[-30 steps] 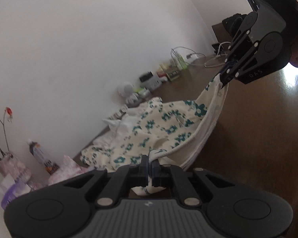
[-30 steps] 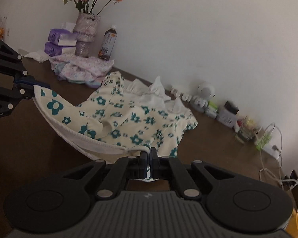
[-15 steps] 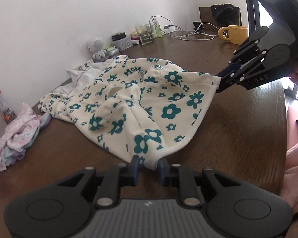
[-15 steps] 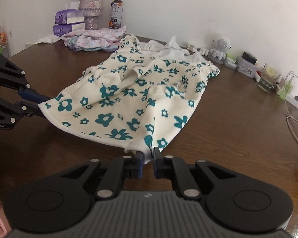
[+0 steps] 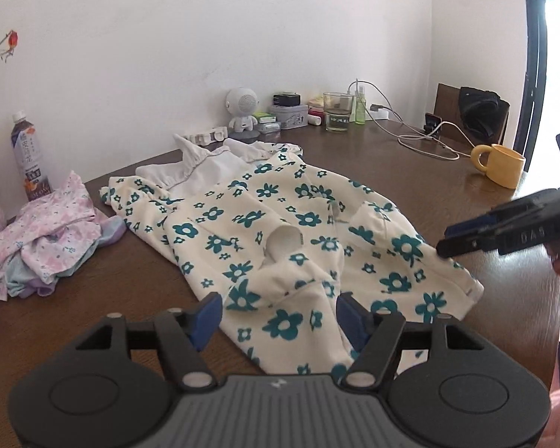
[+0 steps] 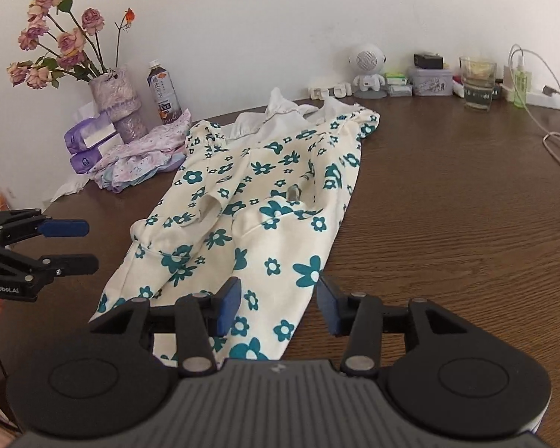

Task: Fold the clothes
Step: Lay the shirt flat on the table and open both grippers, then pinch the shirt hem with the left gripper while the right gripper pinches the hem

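The left hand-held gripper (image 5: 278, 315), jaws opening and gripping nothing, hovers over the near hem of the soft, light cream cotton garment with teal flowers (image 5: 280, 224) lying limp on the brown wooden table (image 6: 448, 205), best pinched at hem corners, while the right hand-held gripper (image 6: 278, 304) likewise spreads empty above it.

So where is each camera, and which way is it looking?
Left wrist: on the left gripper, jaws opening, looking over the flowery garment toward the wall; the right gripper and a bit of hand show.
Right wrist: on the right gripper, jaws opening, over the same garment; the left gripper shows.
Both share the garment, table and white robot toy.
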The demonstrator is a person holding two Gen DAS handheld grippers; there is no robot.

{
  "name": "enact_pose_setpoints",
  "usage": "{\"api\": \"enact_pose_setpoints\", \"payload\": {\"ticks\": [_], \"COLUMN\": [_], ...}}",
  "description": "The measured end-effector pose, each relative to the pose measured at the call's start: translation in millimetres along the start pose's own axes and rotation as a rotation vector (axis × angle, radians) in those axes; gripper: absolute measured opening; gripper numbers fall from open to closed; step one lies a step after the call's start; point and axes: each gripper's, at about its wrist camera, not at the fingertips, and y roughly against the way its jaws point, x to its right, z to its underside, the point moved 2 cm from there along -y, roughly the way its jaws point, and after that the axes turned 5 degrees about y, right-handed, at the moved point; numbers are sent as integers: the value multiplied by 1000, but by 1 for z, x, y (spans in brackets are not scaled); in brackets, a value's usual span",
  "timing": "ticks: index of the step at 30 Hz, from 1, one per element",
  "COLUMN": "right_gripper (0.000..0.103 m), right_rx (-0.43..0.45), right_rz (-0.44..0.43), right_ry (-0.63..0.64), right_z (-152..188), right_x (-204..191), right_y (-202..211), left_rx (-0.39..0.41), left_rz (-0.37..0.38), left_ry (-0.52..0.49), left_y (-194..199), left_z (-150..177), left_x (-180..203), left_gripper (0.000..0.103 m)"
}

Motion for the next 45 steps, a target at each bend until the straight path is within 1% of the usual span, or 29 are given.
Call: {"api": "enact_pose_setpoints", "payload": {"ticks": [4,6,7,8,9,10,11,14,16,21,26,28,32,34,35,36,38,39,40,41,43,44,45], "right_gripper": [48,48,47,43,40,32,24,12,10,9,9,9,9,10,11,12,15,17,24,33,36,36,36], "right_rx": [-31,-39,-44,-49,-54,-59,-65,-80,-86,-108,-128,-134,-145,-140,-127,-110,-75,-59,-53,-54,-81,-103,-128], "right_rz": [76,95,96,95,92,89,82,59,59,83,113,137,206,221,216,203,168,139,103,61,-9,-38,-63], "right_ry": [94,128,137,147,159,170,181,217,255,305,302,300,271,228,210,192,165,161,157,154,153,150,144], "right_z": [2,3,3,4,5,6,7,9,10,9,8,8,7,7,6,6,3,1,-1,-2,-4,-4,-4], "right_x": [-16,-21,-22,-23,-24,-24,-25,-28,-31,-27,-6,4,29,38,38,36,31,24,16,7,-11,-20,-31], "right_y": [-25,-31,-33,-34,-34,-35,-35,-34,-33,-29,-21,-16,-9,-2,4,12,28,35,39,41,38,34,28], "left_rx": [-40,-67,-77,-86,-92,-97,-102,-103,-104,-107,-123,-131,-139,-138,-136,-129,-108,-96,-82,-72,-80,-95,-116], "left_rz": [14,24,31,35,36,36,37,31,21,25,81,112,164,167,160,157,165,151,121,85,5,-6,-1], "left_ry": [48,72,79,84,83,80,75,27,-27,-117,-216,-253,-284,-297,-306,-306,-292,-286,-289,-299,-335,-359,-393], "left_y": [-33,-45,-50,-55,-57,-60,-60,-57,-53,-45,-41,-41,-44,-45,-45,-42,-32,-26,-21,-17,-13,-13,-14], "left_z": [-11,-10,-9,-7,-4,-2,0,6,10,15,18,18,18,16,14,10,1,-5,-10,-16,-25,-28,-30], "left_x": [-1,-1,-2,-2,-3,-4,-5,-4,1,14,41,54,80,89,91,89,77,67,57,46,23,14,5], "left_gripper": [66,66,63,51,43,26,15,10,7,5,1,1,0,1,4,7,22,26,35,38,38,38,38]}}
